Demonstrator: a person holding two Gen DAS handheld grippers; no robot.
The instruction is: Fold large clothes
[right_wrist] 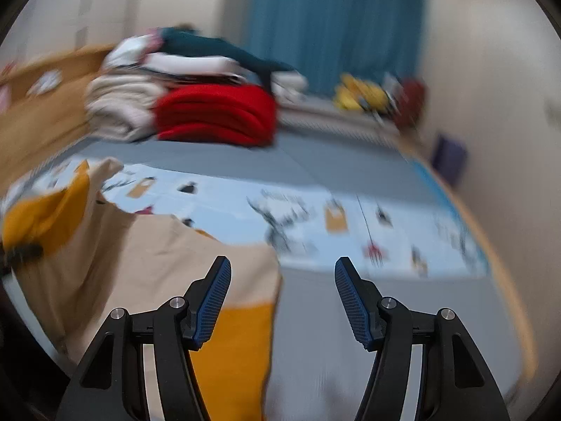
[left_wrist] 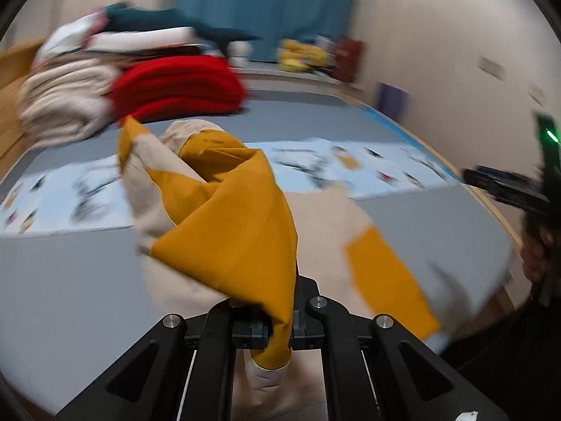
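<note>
Here the mustard-and-beige garment (left_wrist: pixel 224 210) sits near the front of the bed, part lifted and part lying flat. The left gripper (left_wrist: pixel 280 329) is pressed together on a mustard fold, and the cloth rises from its fingers in a bunched, twisted peak with beige lining showing at the back. The rest of the garment spreads flat toward the right over the grey bed cover (left_wrist: pixel 70 280), with a mustard band near its right edge.

The right gripper (right_wrist: pixel 282 301) stands spread, its blue ribbed pads (right_wrist: pixel 210 305) apart with nothing between them; its left finger hangs over the flat beige part, its right finger over bare grey cover. No earlier view is given, so only this open stance can be told.

Grey cover lies open on both sides of the garment and beyond it up to the pale blue printed sheet (right_wrist: pixel 315 217), which runs across the bed. Behind that, more grey reaches the stack of folded laundry (left_wrist: pixel 140 70) with a red blanket (left_wrist: pixel 178 84) at the far left. The wooden bed edge (right_wrist: pixel 508 280) curves along the right, close to the wall.

The left wrist view alone shows the raised peak and the pinch, and catches the other handheld device with a hand (left_wrist: pixel 536 249) at the right rim. The right wrist view alone shows the garment's straight right hem (right_wrist: pixel 277 301). Both pictures are blurred.
</note>
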